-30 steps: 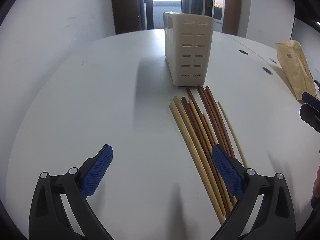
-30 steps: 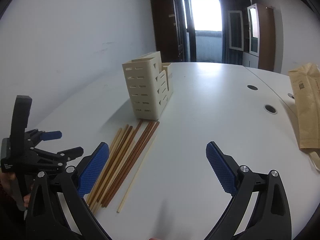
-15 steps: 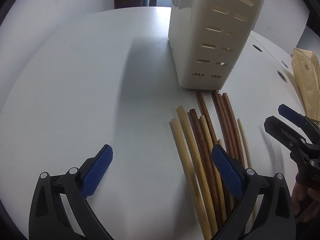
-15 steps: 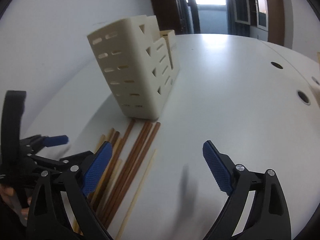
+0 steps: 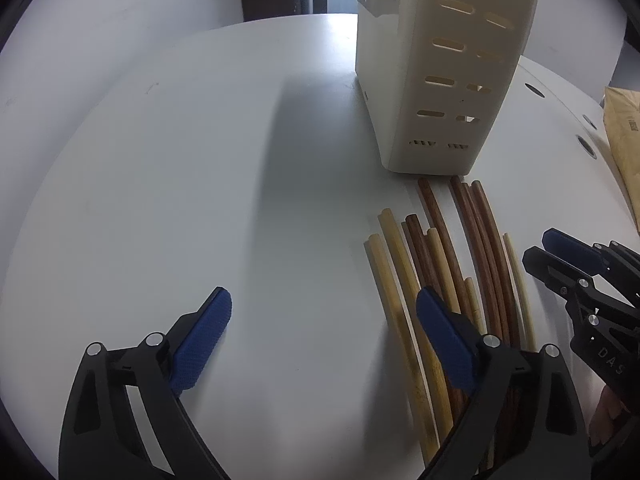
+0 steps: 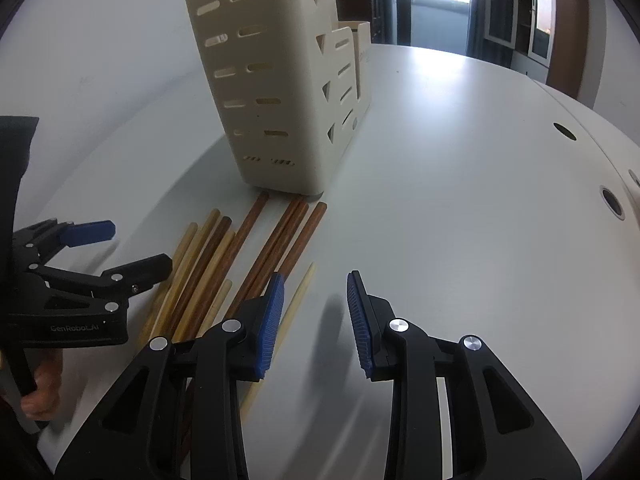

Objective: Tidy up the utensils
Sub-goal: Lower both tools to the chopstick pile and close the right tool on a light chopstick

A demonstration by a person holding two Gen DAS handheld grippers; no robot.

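Several chopsticks (image 5: pixel 444 264), pale and dark brown, lie side by side on the white table, their far ends near a cream slotted utensil holder (image 5: pixel 440 72). My left gripper (image 5: pixel 324 332) is open and empty, low over the table, its right finger over the pale sticks. In the right wrist view the chopsticks (image 6: pixel 240 264) lie left of centre before the holder (image 6: pixel 280 92). My right gripper (image 6: pixel 316 320) is partly closed and empty, just right of a thin pale chopstick (image 6: pixel 296 304). The left gripper (image 6: pixel 120 252) shows at the left there.
A brown paper bag (image 5: pixel 624 132) lies at the table's right side. Round cable holes (image 6: pixel 612 200) sit in the table to the right. A wall runs along the table's left edge. The right gripper (image 5: pixel 560 256) shows at the left wrist view's right edge.
Both grippers have moved forward and down toward the chopsticks and holder. The right gripper's jaws have narrowed from wide open to a small gap. The left stays open.
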